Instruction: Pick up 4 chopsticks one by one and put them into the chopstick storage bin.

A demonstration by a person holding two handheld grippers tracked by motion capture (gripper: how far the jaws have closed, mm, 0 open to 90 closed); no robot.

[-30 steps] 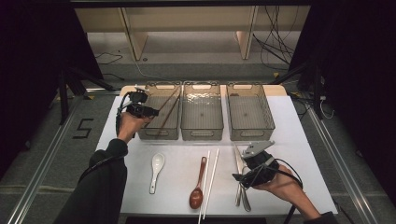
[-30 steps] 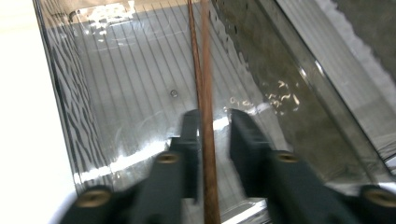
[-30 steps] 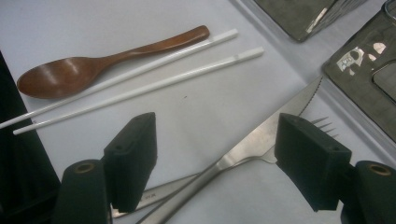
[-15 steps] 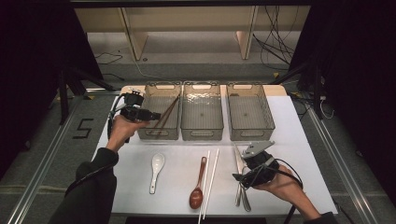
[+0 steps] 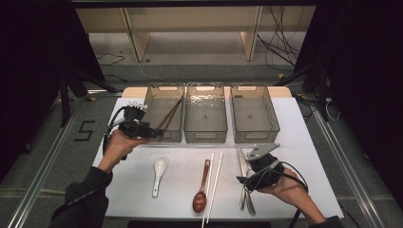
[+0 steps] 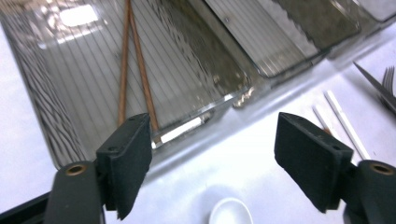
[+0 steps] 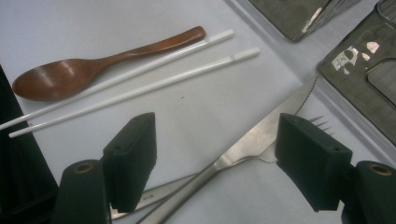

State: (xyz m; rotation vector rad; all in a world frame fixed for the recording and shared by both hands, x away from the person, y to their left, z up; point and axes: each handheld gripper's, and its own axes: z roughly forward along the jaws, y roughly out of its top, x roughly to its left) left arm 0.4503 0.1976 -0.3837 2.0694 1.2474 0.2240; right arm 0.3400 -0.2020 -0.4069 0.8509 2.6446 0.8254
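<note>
Left gripper held over near edge of left bin, jaws wide apart, nothing between them. In left gripper view, 2 brown chopsticks lying crossed inside that bin, ends near its front wall, just beyond the left jaw. White spoon on table directly below the jaw gap.

Right gripper low over knife and fork at right front of white table. In right gripper view, jaws apart, knife blade passing between them, fork tines just beside right jaw. Contact with jaws: cannot tell.

Brown spoon and 2 white chopsticks lying side by side at centre front, touching or nearly so. White spoon left of them, apart.

3 clear bins in a row at far side; middle bin and right bin holding nothing visible.
</note>
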